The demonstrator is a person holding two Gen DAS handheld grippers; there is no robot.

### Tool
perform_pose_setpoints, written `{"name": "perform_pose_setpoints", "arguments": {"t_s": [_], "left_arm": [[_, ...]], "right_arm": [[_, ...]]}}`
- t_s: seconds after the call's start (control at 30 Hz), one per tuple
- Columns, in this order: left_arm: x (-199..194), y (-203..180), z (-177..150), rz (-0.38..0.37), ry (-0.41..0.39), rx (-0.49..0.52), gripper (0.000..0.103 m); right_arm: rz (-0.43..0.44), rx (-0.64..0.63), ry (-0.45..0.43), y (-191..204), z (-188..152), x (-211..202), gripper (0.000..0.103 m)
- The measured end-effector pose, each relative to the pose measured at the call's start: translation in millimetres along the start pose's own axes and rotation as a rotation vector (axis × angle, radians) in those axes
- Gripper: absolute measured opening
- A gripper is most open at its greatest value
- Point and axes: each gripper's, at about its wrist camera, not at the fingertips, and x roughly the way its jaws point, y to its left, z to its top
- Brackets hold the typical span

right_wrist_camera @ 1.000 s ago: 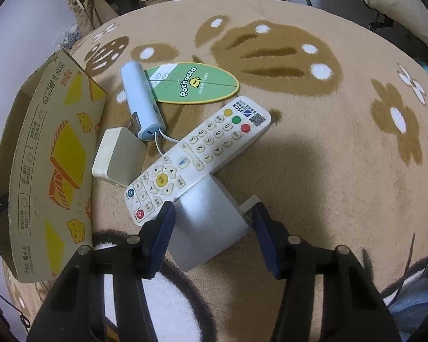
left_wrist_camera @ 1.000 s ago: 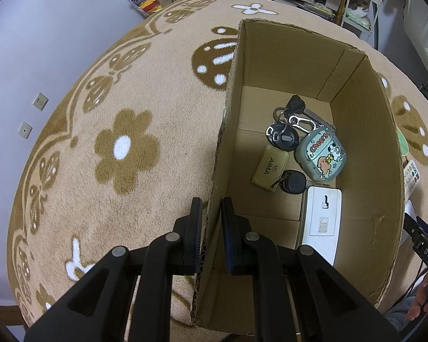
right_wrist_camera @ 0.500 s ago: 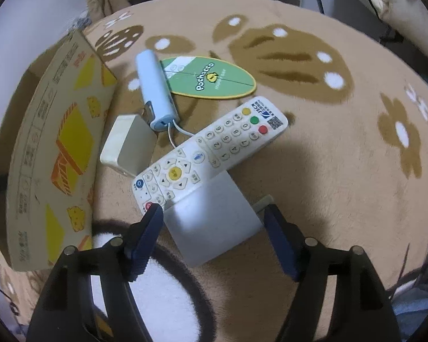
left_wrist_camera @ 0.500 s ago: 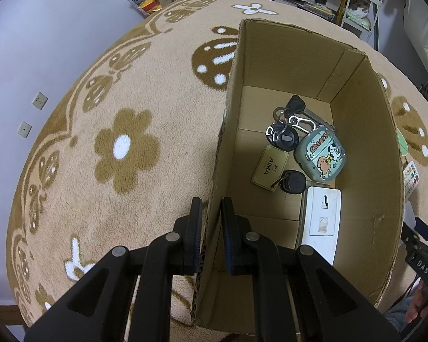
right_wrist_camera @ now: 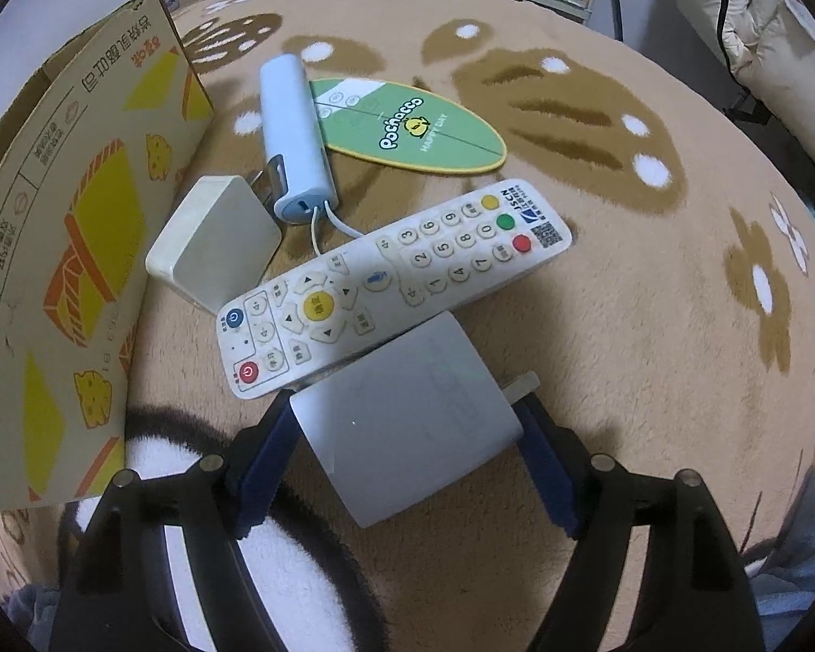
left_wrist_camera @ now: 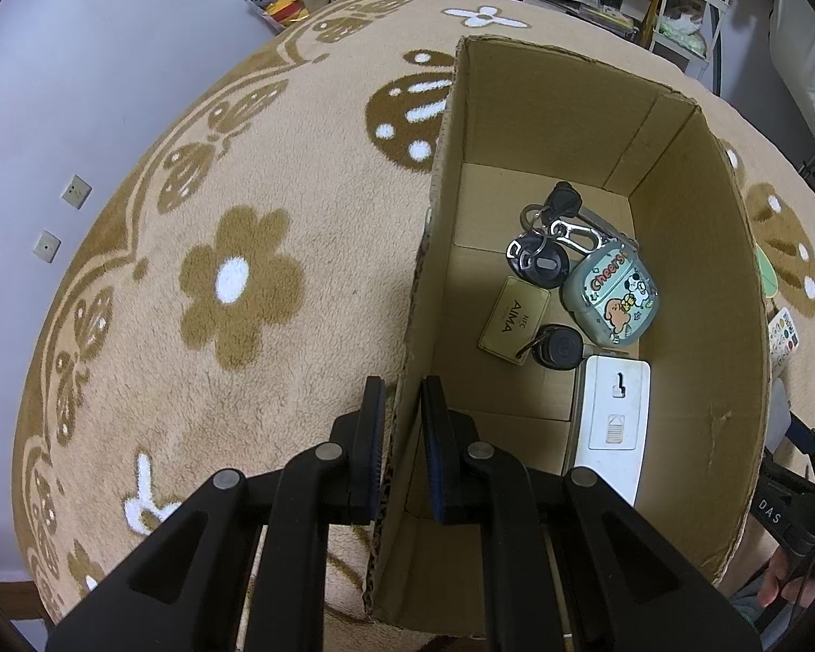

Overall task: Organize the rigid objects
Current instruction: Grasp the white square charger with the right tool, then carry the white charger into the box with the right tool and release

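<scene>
My left gripper (left_wrist_camera: 402, 396) is shut on the left wall of the open cardboard box (left_wrist_camera: 434, 217), one finger on each side. Inside lie a key bunch (left_wrist_camera: 543, 255), a gold card (left_wrist_camera: 514, 320), a cartoon earbud case (left_wrist_camera: 614, 299) and a white device (left_wrist_camera: 614, 418). My right gripper (right_wrist_camera: 407, 407) is open around a white charger block (right_wrist_camera: 407, 434) on the rug, its fingers on both sides of it. A white remote (right_wrist_camera: 391, 282) lies just beyond, overlapping the block's far edge.
The box's printed outer wall (right_wrist_camera: 70, 271) stands at the left in the right wrist view. Beside it lie a cream square adapter (right_wrist_camera: 212, 242), a pale blue power bank (right_wrist_camera: 293, 136) with a cable, and a green oval mat (right_wrist_camera: 407, 125). Shelves and bedding ring the rug.
My right gripper has opened wider and closed in around the charger block, which now lies deeper between the fingers. The left gripper and the box have not moved.
</scene>
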Motion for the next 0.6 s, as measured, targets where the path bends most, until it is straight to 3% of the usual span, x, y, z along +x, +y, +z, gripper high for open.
{"name": "perform_pose_setpoints", "arguments": {"t_s": [0.23,0.4,0.6], "left_arm": [[0,1,0,-0.005,0.000,-0.004,0.012],[0,2,0,-0.006,0.001,-0.005,0.012],[0,2,1,-0.005,0.001,-0.004,0.012]], "right_arm": [[-0.011,0.014,-0.005,-4,5,-8,0.082],[-0.026,0.012,-0.089,-7,12,-35,0.082],[0.050,0.020,-0.175,0,28,-63,0.082]]}}
